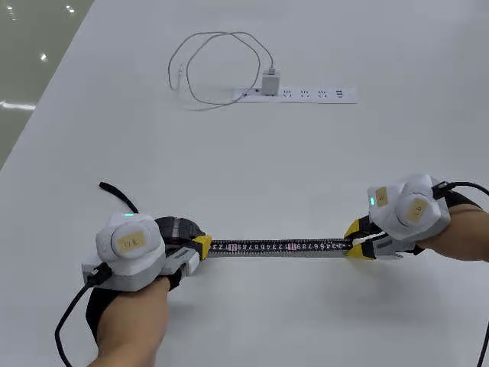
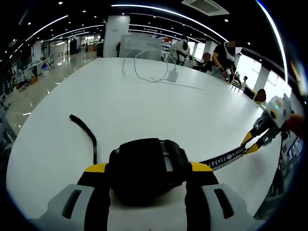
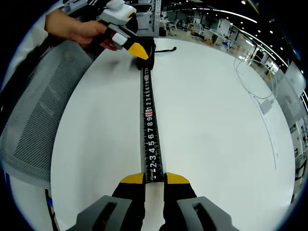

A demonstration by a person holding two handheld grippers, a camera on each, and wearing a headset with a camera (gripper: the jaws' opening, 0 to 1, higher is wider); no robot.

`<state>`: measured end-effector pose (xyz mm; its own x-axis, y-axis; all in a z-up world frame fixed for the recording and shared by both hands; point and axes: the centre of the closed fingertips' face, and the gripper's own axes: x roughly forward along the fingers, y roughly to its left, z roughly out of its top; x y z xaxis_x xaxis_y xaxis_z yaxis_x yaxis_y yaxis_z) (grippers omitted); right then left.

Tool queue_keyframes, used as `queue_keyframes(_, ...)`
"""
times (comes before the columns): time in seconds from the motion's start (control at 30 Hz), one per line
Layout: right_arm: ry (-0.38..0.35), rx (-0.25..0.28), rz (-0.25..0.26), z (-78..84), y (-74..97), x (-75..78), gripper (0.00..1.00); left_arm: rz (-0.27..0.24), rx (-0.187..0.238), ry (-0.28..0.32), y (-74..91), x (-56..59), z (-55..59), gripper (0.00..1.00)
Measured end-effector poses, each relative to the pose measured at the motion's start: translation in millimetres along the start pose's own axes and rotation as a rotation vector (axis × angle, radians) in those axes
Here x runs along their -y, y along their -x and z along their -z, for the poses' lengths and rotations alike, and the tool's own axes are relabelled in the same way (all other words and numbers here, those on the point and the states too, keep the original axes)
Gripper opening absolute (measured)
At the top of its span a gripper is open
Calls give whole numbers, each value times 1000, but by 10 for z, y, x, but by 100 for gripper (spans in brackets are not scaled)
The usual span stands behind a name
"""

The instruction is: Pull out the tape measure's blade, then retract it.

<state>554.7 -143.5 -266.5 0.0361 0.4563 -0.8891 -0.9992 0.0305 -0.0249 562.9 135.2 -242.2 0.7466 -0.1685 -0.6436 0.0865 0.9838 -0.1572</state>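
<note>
**Left.** The left gripper point(image 1: 191, 249) has its jaws closed against two opposite sides of the tape measure's black case point(image 1: 180, 229), which rests on the white table point(image 1: 267, 168). This grip pins the case so that it cannot slide toward the pull. In the left gripper view the case point(image 2: 147, 166) fills the gap between the yellow-tipped jaws, and its black strap point(image 2: 86, 132) lies loose on the table just beyond.

**Centre.** The blade point(image 1: 279, 246) leaves the case toward the right, numbered face up. It runs straight and low over the table and appears taut between the two grippers.

**Right.** The right gripper point(image 1: 361, 245) has its jaws pinched almost together on the blade's free end. In the right gripper view the blade point(image 3: 148, 120) enters between the jaw tips. From this, the pull-out looks well along and the retraction is not yet begun.

**Far side.** A power strip point(image 1: 306, 94) with a charger point(image 1: 270, 81) and a looped cable point(image 1: 206, 65) lies well apart from the work.
</note>
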Motion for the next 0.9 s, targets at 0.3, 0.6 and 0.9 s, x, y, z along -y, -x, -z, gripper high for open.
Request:
queue_keyframes(0.3,-1,7,-6,-47,-22,-7,9,13,1,21,-8,-12,0,59)
queue_keyframes(0.6,-1,28,-15,-133,-56,-13,9,25,5,31,-9,-15,-7,59)
queue_keyframes(0.9,-3,46,-22,-253,-96,-31,9,33,6,34,-1,-12,-10,59)
